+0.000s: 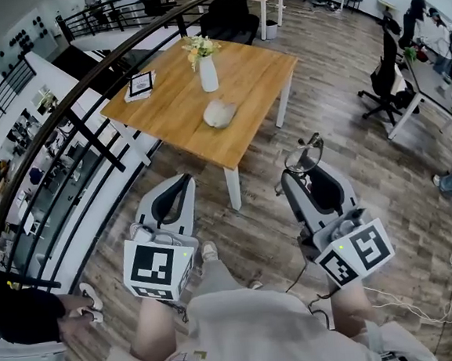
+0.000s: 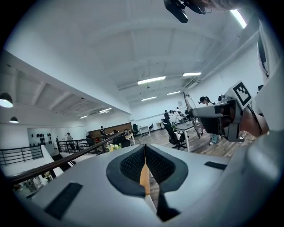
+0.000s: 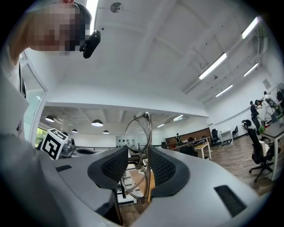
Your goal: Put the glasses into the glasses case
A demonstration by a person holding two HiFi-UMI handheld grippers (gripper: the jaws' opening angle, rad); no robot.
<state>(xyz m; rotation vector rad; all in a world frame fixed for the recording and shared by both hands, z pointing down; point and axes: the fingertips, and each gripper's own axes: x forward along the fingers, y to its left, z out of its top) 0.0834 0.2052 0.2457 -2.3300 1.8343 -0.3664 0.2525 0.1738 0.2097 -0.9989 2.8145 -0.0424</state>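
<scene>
Thin metal-framed glasses (image 3: 138,133) stand upright between the pads of my right gripper (image 3: 138,170), which is shut on them. The head view shows these glasses (image 1: 303,157) sticking out past the right gripper (image 1: 308,172), held over the floor short of the table. A pale grey glasses case (image 1: 220,113) lies closed on the wooden table (image 1: 165,110) near its front edge. My left gripper (image 1: 180,181) hangs level with the right one, also short of the table. Its jaws (image 2: 144,166) are shut with nothing between them.
A white vase of flowers (image 1: 207,71) stands behind the case, and a book (image 1: 140,84) lies at the table's left corner. A dark railing (image 1: 88,133) runs along the left. Office chairs (image 1: 386,75) and desks stand at the right. White cables (image 1: 425,304) trail on the wood floor.
</scene>
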